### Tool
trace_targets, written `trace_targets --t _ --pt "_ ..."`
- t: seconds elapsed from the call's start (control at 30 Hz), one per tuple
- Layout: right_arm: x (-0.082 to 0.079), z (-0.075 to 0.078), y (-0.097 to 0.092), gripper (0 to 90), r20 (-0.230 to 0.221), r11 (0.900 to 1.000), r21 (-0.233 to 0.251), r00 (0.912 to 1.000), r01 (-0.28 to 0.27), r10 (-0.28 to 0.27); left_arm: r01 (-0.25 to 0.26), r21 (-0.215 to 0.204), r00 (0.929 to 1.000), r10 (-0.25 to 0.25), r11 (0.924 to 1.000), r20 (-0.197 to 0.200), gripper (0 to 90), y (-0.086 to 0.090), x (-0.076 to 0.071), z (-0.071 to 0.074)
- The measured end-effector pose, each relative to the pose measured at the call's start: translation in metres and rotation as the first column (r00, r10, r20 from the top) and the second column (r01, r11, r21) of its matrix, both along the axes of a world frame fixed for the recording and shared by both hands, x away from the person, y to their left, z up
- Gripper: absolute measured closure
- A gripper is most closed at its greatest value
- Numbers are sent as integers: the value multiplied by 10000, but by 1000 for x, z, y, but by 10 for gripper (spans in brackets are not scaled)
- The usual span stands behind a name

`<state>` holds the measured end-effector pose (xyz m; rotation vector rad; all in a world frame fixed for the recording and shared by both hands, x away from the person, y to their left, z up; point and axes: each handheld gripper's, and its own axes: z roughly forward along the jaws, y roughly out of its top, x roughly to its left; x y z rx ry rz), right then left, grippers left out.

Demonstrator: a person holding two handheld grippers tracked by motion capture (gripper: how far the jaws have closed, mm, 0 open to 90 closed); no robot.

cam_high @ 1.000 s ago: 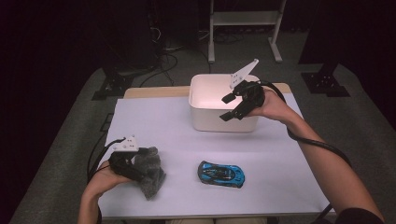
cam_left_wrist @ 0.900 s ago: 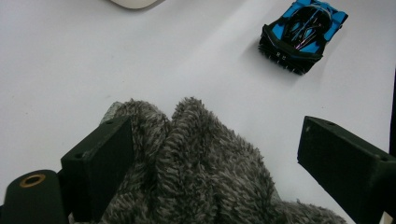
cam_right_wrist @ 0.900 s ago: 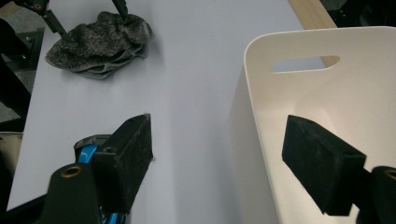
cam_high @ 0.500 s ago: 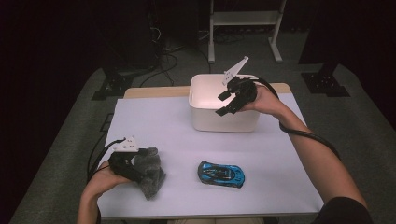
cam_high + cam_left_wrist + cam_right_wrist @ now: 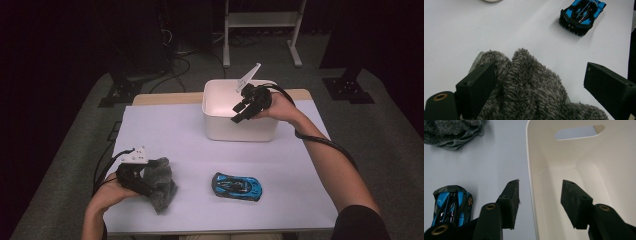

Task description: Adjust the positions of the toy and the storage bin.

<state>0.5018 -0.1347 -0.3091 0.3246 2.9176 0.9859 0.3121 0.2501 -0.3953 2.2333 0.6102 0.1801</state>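
A white bin [image 5: 235, 131] stands at the back of the table. My right gripper [image 5: 239, 112] hangs over its near wall. In the right gripper view the bin's rim [image 5: 531, 182] runs between the jaws of my right gripper [image 5: 541, 183], one jaw outside and one inside; they have just been closing, with a gap on both sides. A grey fuzzy cloth [image 5: 161, 185] lies at the front left. My left gripper [image 5: 145, 182] is open wide over the cloth [image 5: 531, 85], with its left jaw against the pile. A blue toy car [image 5: 236, 186] sits at the front centre.
The white table cover [image 5: 190, 150] has bare room between the cloth, the car and the bin. In the right gripper view the car [image 5: 451, 205] and the cloth [image 5: 454, 130] lie outside the bin. A metal stand [image 5: 260, 20] and cables are on the floor behind.
My right gripper has moved left and down over the bin's near wall, and its jaws have narrowed. The left gripper, cloth and car have stayed put.
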Motion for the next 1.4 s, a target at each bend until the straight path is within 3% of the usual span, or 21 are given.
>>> trace_targets --t 0.33,0.57,0.9,1.03,1.4 --pt "1 -10 7 736 -109 9988 -375 9994 -323 319 242 124 9997 -242 9996 -20 95 -2 -1 0" --pt "-1 -12 12 828 -236 9965 -580 9980 -603 590 286 110 9996 -286 9995 13 95 -2 -2 1" --pt "-4 -12 14 850 -42 9956 -659 9978 -666 665 314 21 9995 -314 9995 27 95 -2 -2 0" --pt "-6 -11 13 848 -181 9954 -650 9974 -704 694 384 -102 9993 -383 9992 42 95 -2 -2 1" --pt "-27 -11 18 848 -260 9925 -541 9938 -1093 1080 450 -59 9990 -450 9990 17 95 -5 -2 0"
